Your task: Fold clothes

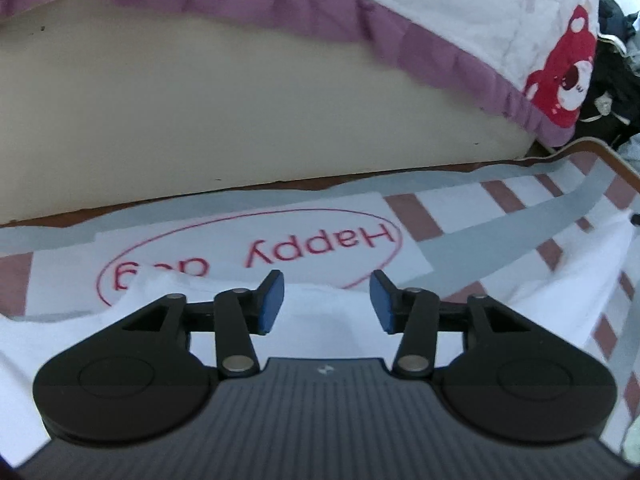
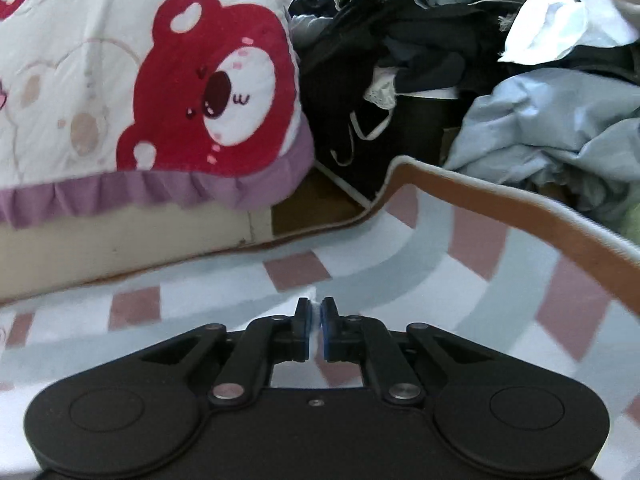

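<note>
My right gripper (image 2: 316, 326) hides most of the white garment (image 2: 317, 312) it pinches; my left gripper (image 1: 327, 304) covers the garment's near part.

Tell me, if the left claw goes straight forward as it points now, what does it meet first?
Probably the white garment just beyond the open left claw, then the "Happy day" mat; depth is unclear.

1. Checked rug (image 2: 472, 276), pink/grey/white w/ brown border, on floor.
2. Cream mattress side (image 1: 160, 120) behind it.
3. Bear-print quilt (image 2: 120, 80), purple ruffle, hangs over mattress edge.
4. Soft daylight.
</note>
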`<state>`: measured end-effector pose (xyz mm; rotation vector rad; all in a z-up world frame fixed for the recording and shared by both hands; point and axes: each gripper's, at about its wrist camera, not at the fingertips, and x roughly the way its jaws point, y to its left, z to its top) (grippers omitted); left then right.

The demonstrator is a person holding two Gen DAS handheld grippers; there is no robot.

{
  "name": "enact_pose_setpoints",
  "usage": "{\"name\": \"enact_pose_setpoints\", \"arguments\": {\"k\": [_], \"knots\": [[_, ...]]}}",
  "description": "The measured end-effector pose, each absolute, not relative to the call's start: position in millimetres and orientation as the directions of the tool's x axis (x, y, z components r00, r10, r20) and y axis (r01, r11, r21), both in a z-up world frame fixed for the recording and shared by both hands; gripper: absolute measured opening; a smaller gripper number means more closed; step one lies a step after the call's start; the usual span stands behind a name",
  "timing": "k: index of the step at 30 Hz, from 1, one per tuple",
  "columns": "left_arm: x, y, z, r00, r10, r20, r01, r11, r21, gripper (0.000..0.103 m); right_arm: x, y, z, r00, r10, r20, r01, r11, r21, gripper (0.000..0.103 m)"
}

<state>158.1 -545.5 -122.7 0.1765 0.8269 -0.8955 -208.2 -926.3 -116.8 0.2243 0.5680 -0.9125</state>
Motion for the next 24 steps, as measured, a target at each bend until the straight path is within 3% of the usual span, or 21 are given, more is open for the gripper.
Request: {"name": "enact_pose_setpoints", "arguments": {"k": [4, 8, 9, 13, 15, 18, 21, 24], "knots": [[169, -550, -136, 0.385, -0.551, -0.741, 0.75, 0.654, -0.097, 0.051, -222, -917, -147, 0.403, -0.646, -0.648, 0.789, 0.604, -0.111, 0.006], [179, -552, -141, 0.288, -0.568, -0.771, 0.786, 0.6, -0.149, 0.051, -237, -913, -177, 0.321, -0.594, -0.737, 0.826, 0.556, -0.088, 0.006], [177, -555, -140, 0.256, -0.577, -0.776, 0.814, 0.562, -0.15, 0.056, -242, -909, -181, 0.313, -0.597, -0.739, 0.838, 0.539, -0.081, 0.007], [149, -583, -143, 0.278, -0.555, -0.784, 0.919, 0.392, 0.048, 0.075, -256, -895, -183, 0.318, -0.627, -0.711, 0.868, 0.493, -0.047, 0.007], [142, -598, -148, 0.3, -0.542, -0.785, 0.93, 0.351, 0.113, 0.077, -256, -893, -183, 0.32, -0.631, -0.707, 0.866, 0.497, -0.053, 0.007], [149, -612, -158, 0.222, -0.517, -0.827, 0.947, 0.317, 0.056, 0.081, -252, -894, -182, 0.313, -0.632, -0.709, 0.855, 0.512, -0.079, 0.007], [158, -614, -166, 0.16, -0.513, -0.844, 0.944, 0.33, -0.022, 0.097, -251, -895, -183, 0.321, -0.631, -0.706, 0.844, 0.528, -0.089, 0.008], [152, -613, -170, 0.158, -0.52, -0.84, 0.955, 0.296, -0.004, 0.097, -254, -895, -184, 0.339, -0.633, -0.696, 0.842, 0.535, -0.077, 0.008]]}}
